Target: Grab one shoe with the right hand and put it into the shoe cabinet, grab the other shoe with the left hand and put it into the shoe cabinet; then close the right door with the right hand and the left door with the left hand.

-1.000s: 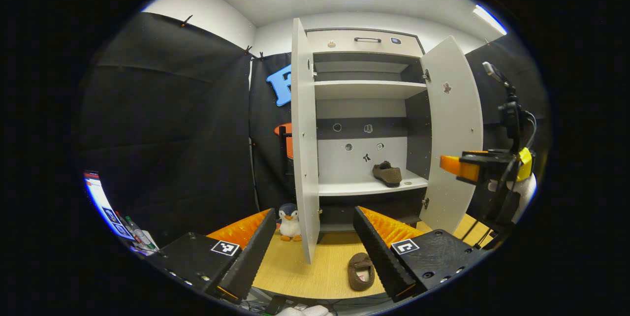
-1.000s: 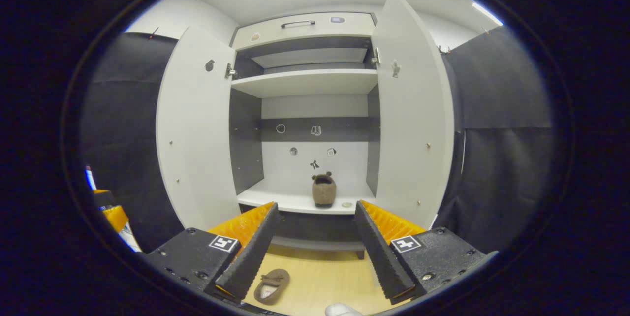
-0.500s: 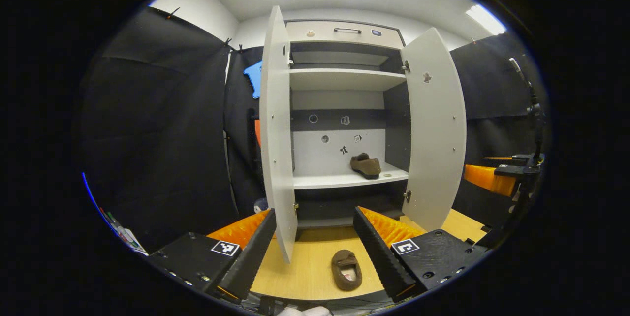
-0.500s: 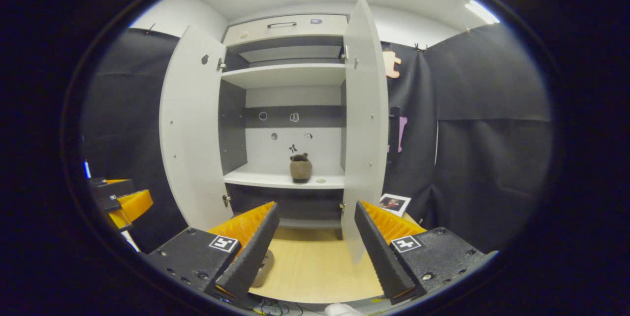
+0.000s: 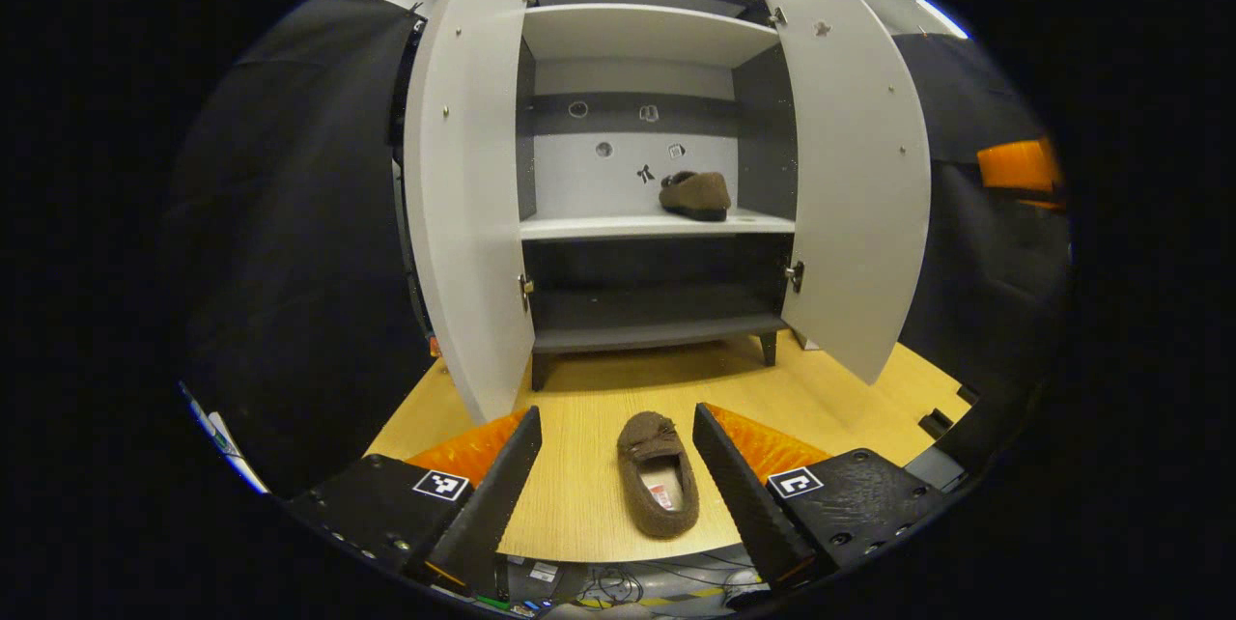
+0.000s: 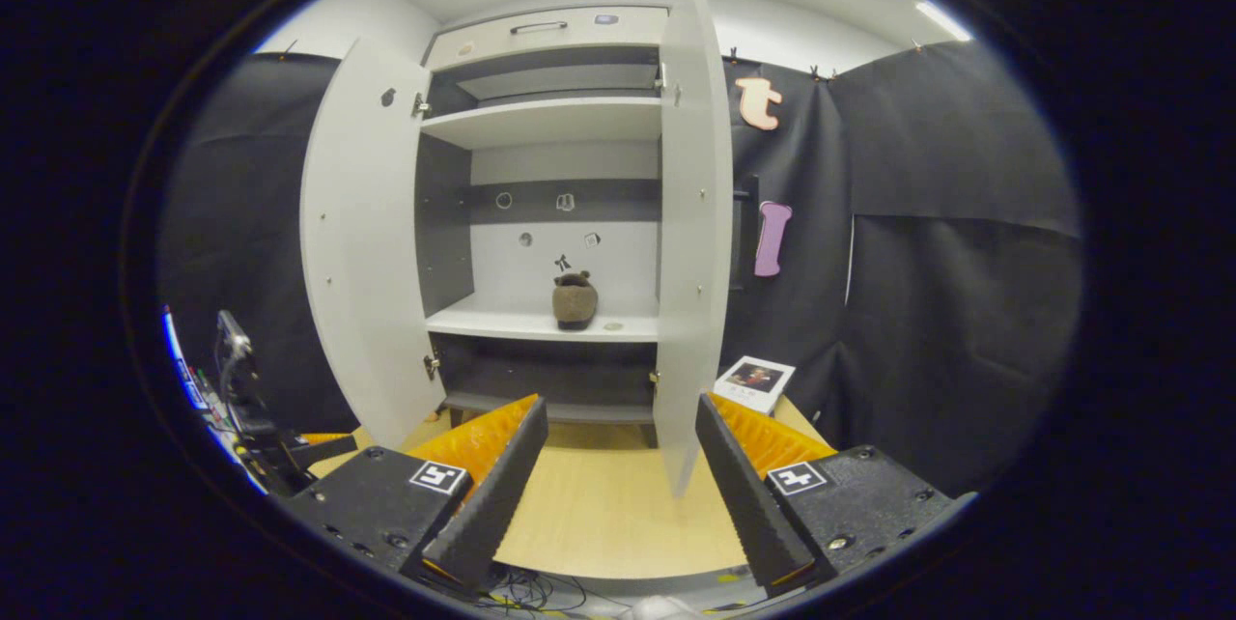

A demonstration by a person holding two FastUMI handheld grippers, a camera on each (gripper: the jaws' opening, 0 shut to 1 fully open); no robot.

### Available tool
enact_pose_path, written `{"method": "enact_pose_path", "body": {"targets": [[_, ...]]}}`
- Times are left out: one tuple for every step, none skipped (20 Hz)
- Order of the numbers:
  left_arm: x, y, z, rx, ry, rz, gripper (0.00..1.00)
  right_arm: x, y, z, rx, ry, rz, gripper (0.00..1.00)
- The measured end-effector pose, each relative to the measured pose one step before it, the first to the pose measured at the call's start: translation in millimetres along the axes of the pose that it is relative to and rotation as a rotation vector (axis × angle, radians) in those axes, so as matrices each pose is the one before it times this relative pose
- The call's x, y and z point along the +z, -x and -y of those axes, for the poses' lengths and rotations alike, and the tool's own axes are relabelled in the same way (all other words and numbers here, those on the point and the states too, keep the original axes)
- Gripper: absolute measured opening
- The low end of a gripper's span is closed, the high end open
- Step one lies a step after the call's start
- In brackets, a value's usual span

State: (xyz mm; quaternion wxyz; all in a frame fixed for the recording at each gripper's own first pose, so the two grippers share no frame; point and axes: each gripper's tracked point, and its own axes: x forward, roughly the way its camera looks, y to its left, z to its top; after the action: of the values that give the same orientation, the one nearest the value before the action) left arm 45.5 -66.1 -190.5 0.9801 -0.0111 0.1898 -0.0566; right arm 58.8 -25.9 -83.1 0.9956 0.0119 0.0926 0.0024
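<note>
A brown slipper [image 5: 659, 473] lies on the wooden floor, heel toward me, between the fingers of my open left gripper [image 5: 616, 485], which hovers just above and behind it. The other brown slipper [image 5: 695, 194] [image 6: 575, 299] rests on the white middle shelf of the shoe cabinet [image 5: 642, 226] [image 6: 541, 321]. Both cabinet doors stand open: left door [image 5: 468, 176] [image 6: 359, 234], right door [image 5: 850, 166] [image 6: 690, 224]. My right gripper [image 6: 618, 494] is open and empty, well back from the cabinet, in line with the right door's edge.
The right gripper's body [image 5: 1014, 166] shows at the far right of the left gripper view. A booklet [image 6: 755, 382] lies on the floor right of the cabinet. Cables [image 6: 521, 586] trail along the floor's near edge. A dark lower shelf [image 5: 657, 321] sits under the white one.
My left gripper has dropped and tilted down toward the floor slipper, which now lies between its fingers. My right gripper has drawn back and swung right. Both stay open.
</note>
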Motion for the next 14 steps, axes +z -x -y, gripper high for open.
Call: {"method": "enact_pose_path", "body": {"targets": [[-12.41, -3.08, 2.66, -0.00756, 0.00772, -0.03024, 0.96, -1.77, -1.33, 3.89, -0.00476, -0.00170, -0.00890, 0.98], [-11.17, -3.74, 0.81, -0.00075, 0.00539, -0.03180, 0.96, -3.41, -1.18, 4.52, -0.00801, -0.00375, -0.01662, 0.98], [-11.03, -1.76, 1.08, -0.00092, 0.00652, -0.03961, 0.97, -3.43, -1.07, 3.32, -0.00455, -0.00788, -0.01266, 0.98], [-9.49, -3.89, 0.91, -0.00126, 0.00312, -0.02466, 0.96, -3.66, -2.68, 3.32, -0.00570, -0.00433, -0.01174, 0.98], [-7.95, -3.94, 0.92, -0.00245, 0.00165, -0.02534, 0.97, -2.62, -2.18, 3.09, -0.00604, -0.00155, -0.01193, 0.99], [-4.55, -5.93, -1.38, -0.00203, -0.00462, -0.01587, 0.96, -1.39, -1.66, 2.93, -0.00515, 0.00094, -0.00975, 0.98], [-3.96, -5.58, -0.04, -0.00819, -0.00679, -0.01313, 0.97, -1.21, -2.20, 2.36, -0.00484, 0.00294, -0.00883, 0.98], [-8.04, -7.14, 1.24, -0.00229, -0.00798, -0.02320, 0.96, -0.80, -2.44, 2.40, -0.00339, 0.00366, -0.00843, 0.98], [-5.90, -5.96, 0.00, -0.00156, -0.00193, -0.01798, 0.96, -0.68, -3.08, 2.80, -0.00296, 0.00367, -0.00552, 0.98], [-2.40, -5.63, -1.01, 0.00551, 0.00563, -0.01528, 0.96, 0.09, -2.32, 2.35, -0.00339, 0.00128, -0.00470, 0.99], [-3.86, -5.37, -0.26, 0.00206, 0.01001, -0.01939, 0.96, 0.88, -2.87, 2.27, -0.00481, -0.00111, -0.00200, 0.99], [-2.03, -5.49, 1.00, -0.00132, 0.00802, -0.00880, 0.96, 0.09, -3.29, 2.02, -0.00412, -0.00264, -0.00573, 0.98], [-1.47, -6.18, -0.51, 0.00319, -0.00364, -0.01237, 0.97, -1.44, -3.26, 2.43, -0.00191, -0.00549, -0.00793, 0.98], [-1.90, -5.44, -3.10, 0.00787, -0.00926, -0.00951, 0.96, -0.04, -3.27, 1.78, -0.00134, -0.00473, -0.00755, 0.99]]}}
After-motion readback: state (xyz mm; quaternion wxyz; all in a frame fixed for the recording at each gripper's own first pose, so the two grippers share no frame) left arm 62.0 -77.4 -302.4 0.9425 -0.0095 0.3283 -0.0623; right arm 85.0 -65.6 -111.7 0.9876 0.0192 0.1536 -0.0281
